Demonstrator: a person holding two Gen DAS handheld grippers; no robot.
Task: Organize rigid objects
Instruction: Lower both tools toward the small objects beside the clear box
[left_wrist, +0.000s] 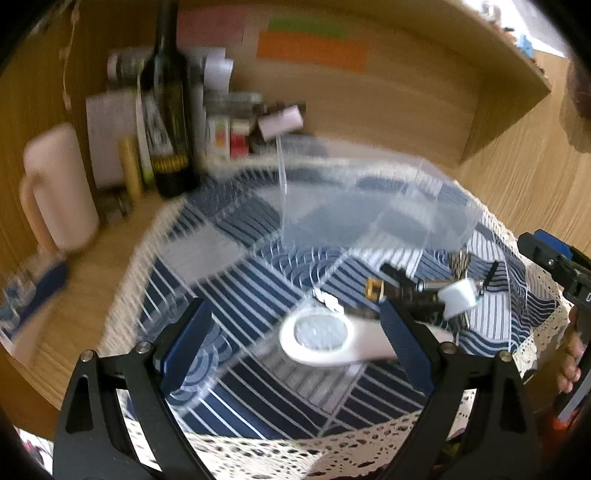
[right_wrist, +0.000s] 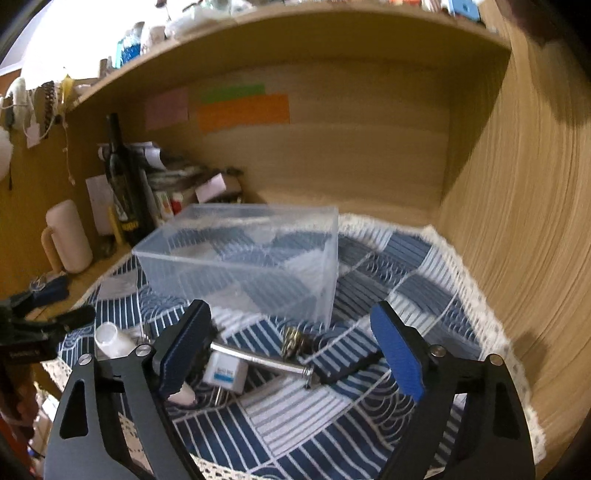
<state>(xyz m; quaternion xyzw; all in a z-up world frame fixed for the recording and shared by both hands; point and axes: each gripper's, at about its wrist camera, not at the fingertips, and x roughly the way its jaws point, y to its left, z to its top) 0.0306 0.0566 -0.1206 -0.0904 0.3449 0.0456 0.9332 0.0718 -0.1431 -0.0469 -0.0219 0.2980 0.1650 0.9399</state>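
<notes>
White charger (right_wrist: 224, 373) label is unreadable; left gripper (left_wrist: 295, 347) and right gripper (right_wrist: 291, 354) jaws both stand apart.

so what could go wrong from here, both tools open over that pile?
1. The items are bunched: charger, metal rod and black bar touch or overlap, so the right tool may catch two at once.
2. The clear box stands just behind the pile; a forward reach could shove it.
3. The white magnifier lies flat on the cloth; the left tool may pinch fabric.
</notes>
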